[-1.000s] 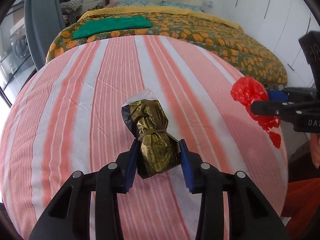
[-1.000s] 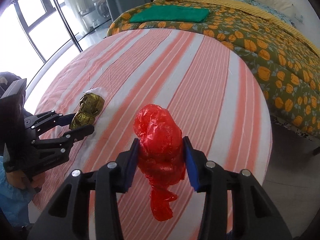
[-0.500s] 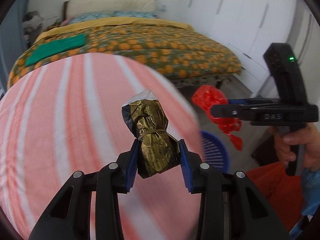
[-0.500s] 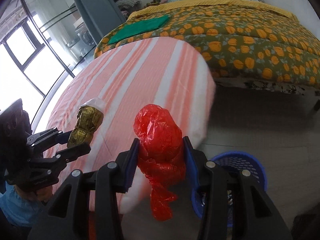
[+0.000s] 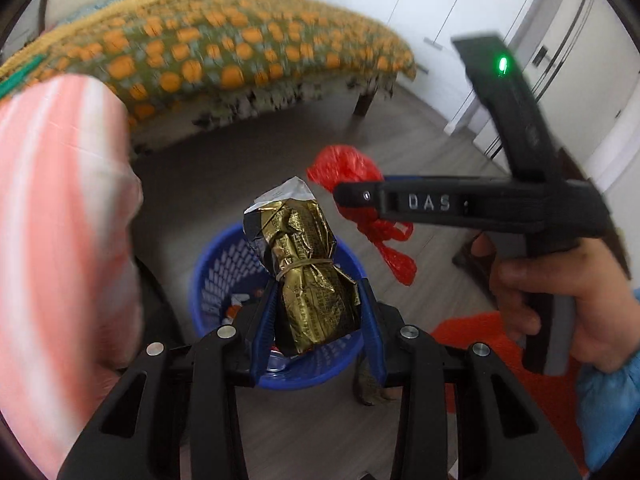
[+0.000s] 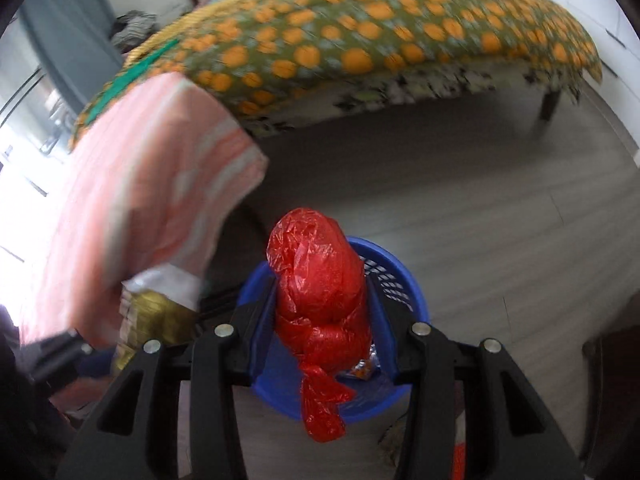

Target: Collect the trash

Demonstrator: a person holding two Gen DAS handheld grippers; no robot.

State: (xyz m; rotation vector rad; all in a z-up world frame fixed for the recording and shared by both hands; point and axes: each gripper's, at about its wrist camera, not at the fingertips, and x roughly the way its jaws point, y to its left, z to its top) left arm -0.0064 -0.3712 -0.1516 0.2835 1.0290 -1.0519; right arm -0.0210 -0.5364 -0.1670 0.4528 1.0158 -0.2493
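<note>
Above the blue basket point(image 5: 224, 276), the left tongs point(image 5: 316, 312) pinch a gold wrapper point(image 5: 308, 280) between their blue pads point(image 5: 264, 324). The wrapper is crumpled foil printed with fine text, bound at its waist by a rubber band, with a silver and black torn top standing up past the tips. It hangs in the air over the basket's near rim, clear of the mesh wall. At the left edge of this view, the pink-striped bench point(image 5: 52, 220) drops away in a blurred corner, with dark floor between it and the basket.

In the right wrist view, the right tongs point(image 6: 324, 312) pinch a red bag point(image 6: 320, 280): thin, glossy, crinkled plastic, bulging above the pads and twisted below into a knotted tail that dangles past the basket's point(image 6: 400, 276) front rim. The bag also hangs over the basket's mouth. Some trash lies in the basket's bottom, too small to name.

From the left wrist view, the red bag point(image 5: 348, 168) sits just right of the gold wrapper and a little farther off, the two apart. The right hand point(image 5: 560, 296) grips the tool's handle at the far right.

Grey wood floor point(image 6: 500, 216) lies open behind and to the right of the basket, up to the bed point(image 6: 360, 40) with its orange-dotted green cover. An orange mat point(image 5: 480, 344) lies right of the basket.
</note>
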